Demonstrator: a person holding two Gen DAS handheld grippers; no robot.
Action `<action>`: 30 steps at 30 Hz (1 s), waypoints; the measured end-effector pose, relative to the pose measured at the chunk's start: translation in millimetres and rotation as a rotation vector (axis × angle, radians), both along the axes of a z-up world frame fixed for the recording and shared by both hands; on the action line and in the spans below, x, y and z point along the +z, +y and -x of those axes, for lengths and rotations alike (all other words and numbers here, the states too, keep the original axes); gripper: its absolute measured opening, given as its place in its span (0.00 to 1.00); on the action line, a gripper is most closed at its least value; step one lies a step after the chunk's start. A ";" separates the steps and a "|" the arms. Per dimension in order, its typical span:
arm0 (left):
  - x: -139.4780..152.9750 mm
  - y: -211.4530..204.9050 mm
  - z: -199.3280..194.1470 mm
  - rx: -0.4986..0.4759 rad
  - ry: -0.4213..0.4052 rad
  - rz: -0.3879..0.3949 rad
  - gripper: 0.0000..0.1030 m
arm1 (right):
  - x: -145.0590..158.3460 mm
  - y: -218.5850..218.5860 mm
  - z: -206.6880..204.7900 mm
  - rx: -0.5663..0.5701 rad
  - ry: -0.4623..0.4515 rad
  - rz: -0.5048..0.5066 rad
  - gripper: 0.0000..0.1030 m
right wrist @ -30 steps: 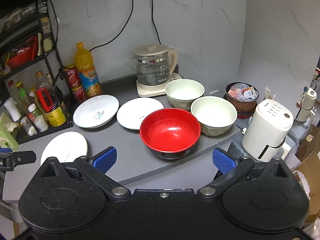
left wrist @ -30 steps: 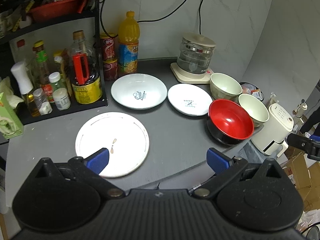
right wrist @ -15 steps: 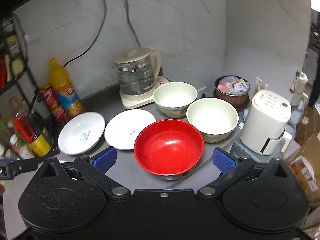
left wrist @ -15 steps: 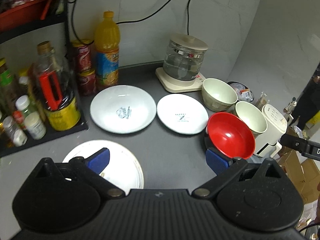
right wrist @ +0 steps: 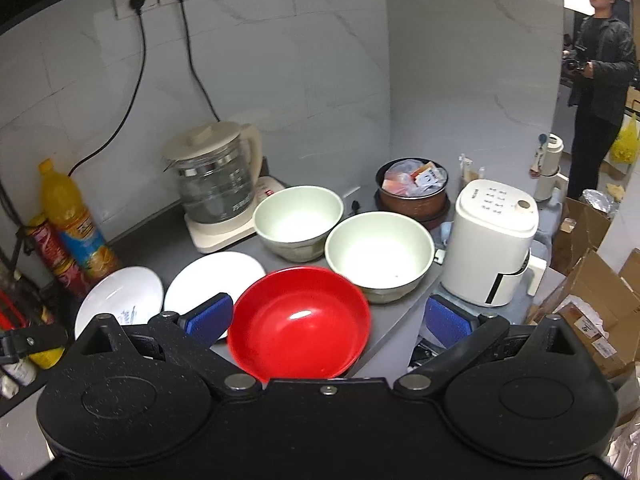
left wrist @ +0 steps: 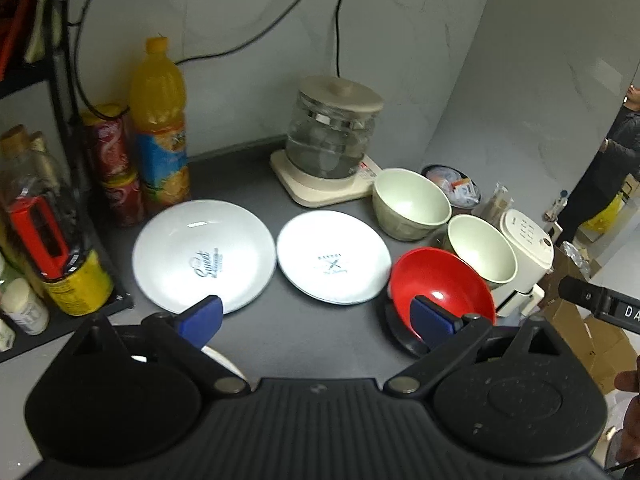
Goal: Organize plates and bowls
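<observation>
Right gripper (right wrist: 328,318) wide, empty, above red bowl (right wrist: 298,322) at counter's front edge. Left gripper (left wrist: 316,318) wide, empty. Advice: straddle rim, close gently.

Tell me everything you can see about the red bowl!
The red bowl is round and glossy, bright red inside with a black outside, maybe plastic or lacquer. It looks empty, with a white glint of light in it. It stands upright near the front edge of the grey counter, beside a white plate and just in front of a pale green bowl. Neither open gripper holds it.
</observation>
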State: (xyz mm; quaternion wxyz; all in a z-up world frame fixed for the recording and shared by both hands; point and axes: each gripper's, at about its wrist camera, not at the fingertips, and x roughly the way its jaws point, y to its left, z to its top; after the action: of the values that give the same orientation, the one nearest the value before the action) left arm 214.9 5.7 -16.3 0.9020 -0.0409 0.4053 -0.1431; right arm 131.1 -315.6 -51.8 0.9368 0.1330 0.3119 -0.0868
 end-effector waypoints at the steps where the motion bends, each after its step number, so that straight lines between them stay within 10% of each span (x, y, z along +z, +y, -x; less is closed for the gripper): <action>1: -1.3 -3.0 -2.9 -0.005 0.008 0.003 0.97 | -0.7 -2.7 -0.7 0.000 -0.004 -0.007 1.00; 18: -17.4 -91.0 -58.5 -0.059 0.065 0.055 0.97 | -27.5 -69.8 -59.5 0.023 0.011 -0.079 0.97; 30: -44.5 -171.6 -118.7 -0.036 0.122 0.056 0.81 | -73.1 -132.1 -130.5 0.078 0.137 -0.146 0.72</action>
State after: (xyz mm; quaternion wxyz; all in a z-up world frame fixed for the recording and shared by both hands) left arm 333.6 -165.9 -60.9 0.8713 -0.0675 0.4560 -0.1680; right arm 261.6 -447.7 -125.0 0.9037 0.1827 0.3855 -0.0363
